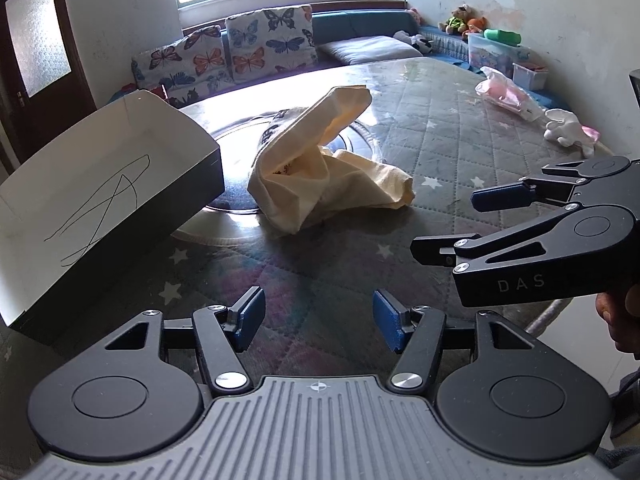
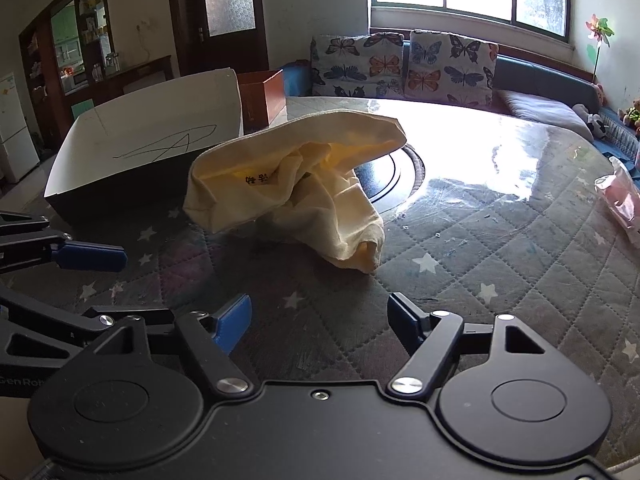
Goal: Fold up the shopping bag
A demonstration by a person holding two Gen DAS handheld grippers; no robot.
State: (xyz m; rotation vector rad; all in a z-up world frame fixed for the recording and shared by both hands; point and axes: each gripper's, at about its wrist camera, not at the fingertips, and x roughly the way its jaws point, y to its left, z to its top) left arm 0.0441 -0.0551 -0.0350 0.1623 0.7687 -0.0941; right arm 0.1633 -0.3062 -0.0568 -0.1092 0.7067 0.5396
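The left claw (image 1: 319, 322) sat nearest its own lens, its blue pads spread wide with nothing between them, poised over the quilted, star-printed cover of the round surface (image 1: 432, 148). The right claw (image 2: 320, 322) was likewise spread and empty; in the left view it reached in from the right edge, its two fingers apart, and part of the hand (image 1: 618, 320) gripping it showed below.

Well ahead of both claws lay the cream shopping bag (image 1: 320, 160), touched by neither. It sat in a loose heap: one part stood up in a peak, the cloth under it slumped in irregular wrinkles, and a rumpled lobe ran out toward the right. Through the gaping mouth a little dark printing showed inside. The bag rested partly on the dark glass turntable (image 2: 394, 178) at the middle of the surface and partly on the cover, just beside an open, white-lined box (image 1: 100, 200) with a scribble on it.

Judged from this, nothing of a fold showed: no flat panels, no straight creases, no squared edges. The whole job of spreading the cloth flat and doubling it over looked left to do. Whether the handles were tucked under or hidden behind the heap could not be told.

Pink wrapped items (image 1: 508, 94) lay far off at the right rim.
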